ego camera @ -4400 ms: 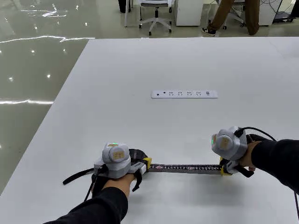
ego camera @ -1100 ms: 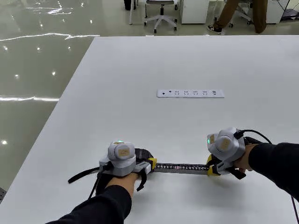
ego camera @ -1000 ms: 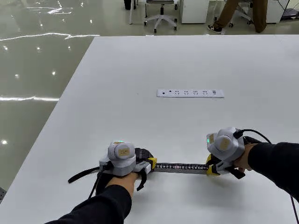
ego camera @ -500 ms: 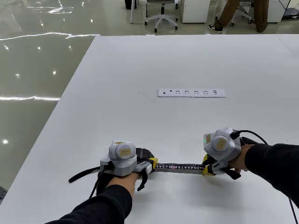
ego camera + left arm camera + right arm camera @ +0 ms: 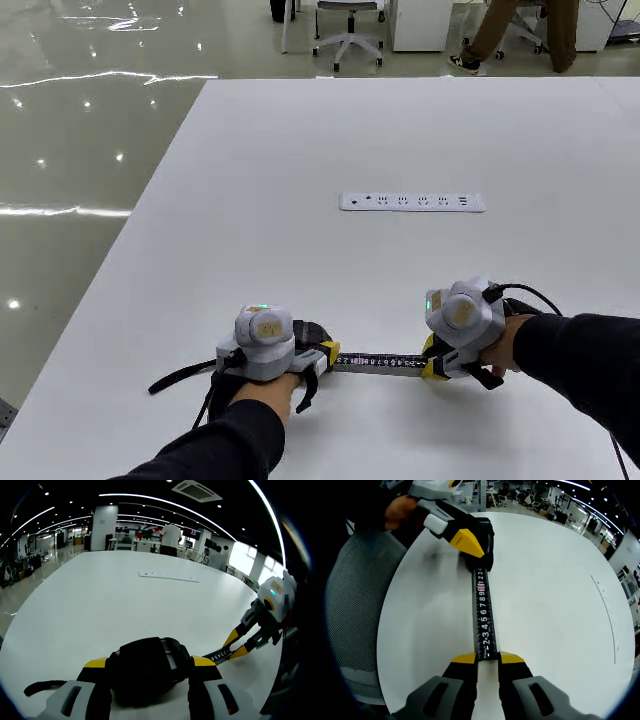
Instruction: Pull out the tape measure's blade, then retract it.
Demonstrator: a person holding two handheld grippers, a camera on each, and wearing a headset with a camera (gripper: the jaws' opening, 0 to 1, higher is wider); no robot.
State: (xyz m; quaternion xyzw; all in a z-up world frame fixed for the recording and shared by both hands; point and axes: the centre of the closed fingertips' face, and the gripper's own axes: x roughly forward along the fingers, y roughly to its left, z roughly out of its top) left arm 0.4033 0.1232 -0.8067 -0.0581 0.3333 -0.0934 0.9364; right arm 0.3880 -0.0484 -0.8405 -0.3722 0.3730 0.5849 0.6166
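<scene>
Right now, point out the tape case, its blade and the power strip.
tape case [image 5: 147, 667], left gripper view, black top.
blade [image 5: 484, 615], right gripper view, numbered face.
power strip [image 5: 412, 202], head view, socket face.

Black sleeves [image 5: 575, 352]; pale grey left gripper [image 5: 322, 355] and right gripper [image 5: 430, 360], yellow-tipped jaws (green lights on), black cable [image 5: 520, 291].

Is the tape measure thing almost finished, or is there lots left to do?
Pulling out looks done: the blade runs from the case in the left gripper to the right gripper pinching its tip. Retracting is under way: the blade is shorter than a few seconds ago, the grippers closer. Left: that numbered stretch must go into the case.
</scene>
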